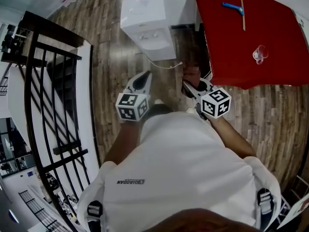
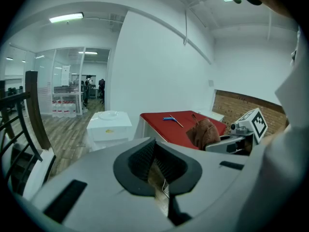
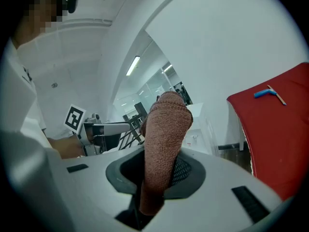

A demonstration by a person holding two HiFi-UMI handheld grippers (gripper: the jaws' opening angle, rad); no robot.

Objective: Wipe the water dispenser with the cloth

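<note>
The white water dispenser stands on the wood floor ahead of me, beside the red table; it also shows in the left gripper view. My right gripper is shut on a brown cloth, held near the table's corner, short of the dispenser. In the right gripper view the cloth sticks up from between the jaws and hides the right gripper tips. My left gripper hangs level with it to the left, apart from the dispenser. Its jaws meet at the tips with nothing between them.
A red table fills the right, with a blue-handled squeegee and a small clear object on it. A black railing runs along the left. A thin cable trails from the dispenser's base across the floor.
</note>
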